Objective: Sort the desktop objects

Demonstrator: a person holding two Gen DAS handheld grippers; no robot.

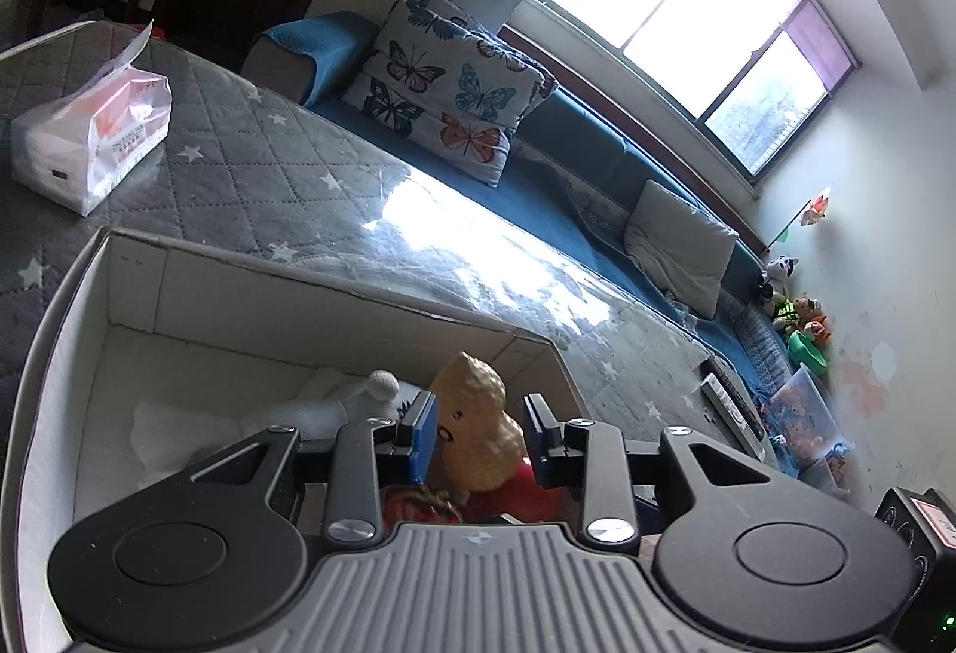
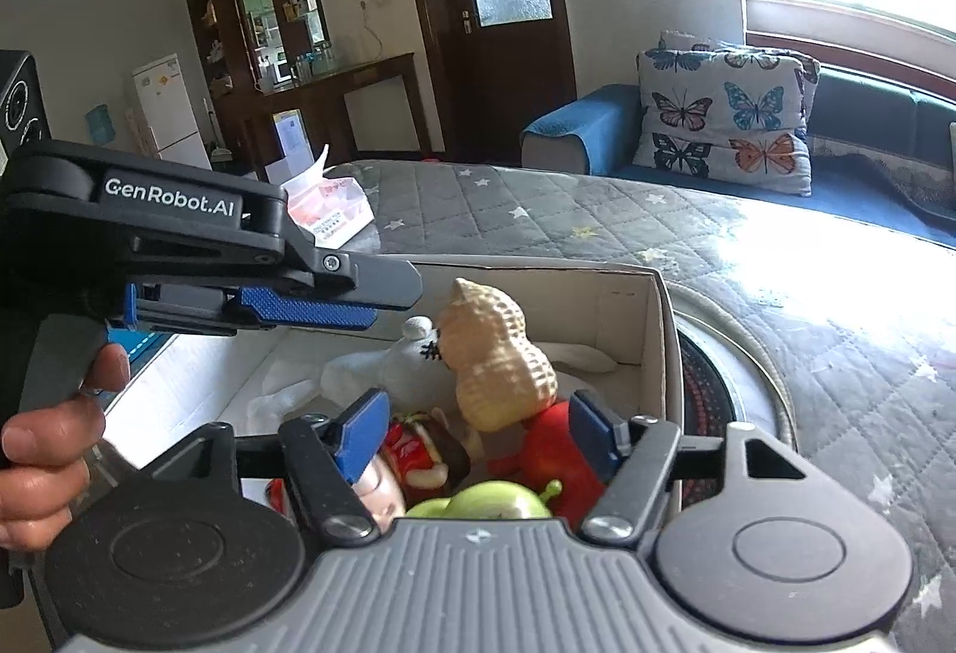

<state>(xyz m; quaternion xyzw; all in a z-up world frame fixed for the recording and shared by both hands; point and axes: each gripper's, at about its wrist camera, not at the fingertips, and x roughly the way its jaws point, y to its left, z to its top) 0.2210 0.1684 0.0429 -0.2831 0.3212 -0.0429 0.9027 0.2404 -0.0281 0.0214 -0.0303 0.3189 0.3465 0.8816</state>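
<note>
A white cardboard box (image 1: 179,288) (image 2: 654,330) stands on the grey quilted table. Inside lie a tan peanut toy (image 1: 472,414) (image 2: 496,348), a white plush figure (image 1: 370,396) (image 2: 394,360), a red toy (image 2: 555,450), a green toy (image 2: 490,500) and a small doll (image 2: 412,459). My left gripper (image 1: 478,441) is open above the box, its jaws on either side of the peanut toy without gripping it. My right gripper (image 2: 478,441) is open above the toys at the box's near end. The left gripper also shows from the side in the right wrist view (image 2: 334,303).
A tissue pack (image 1: 89,139) (image 2: 328,211) lies on the table beyond the box. A round tray (image 2: 753,354) sits right of the box. A blue sofa with a butterfly cushion (image 1: 454,91) (image 2: 729,115) lies behind. Remote controls (image 1: 732,402) lie at the table's far edge.
</note>
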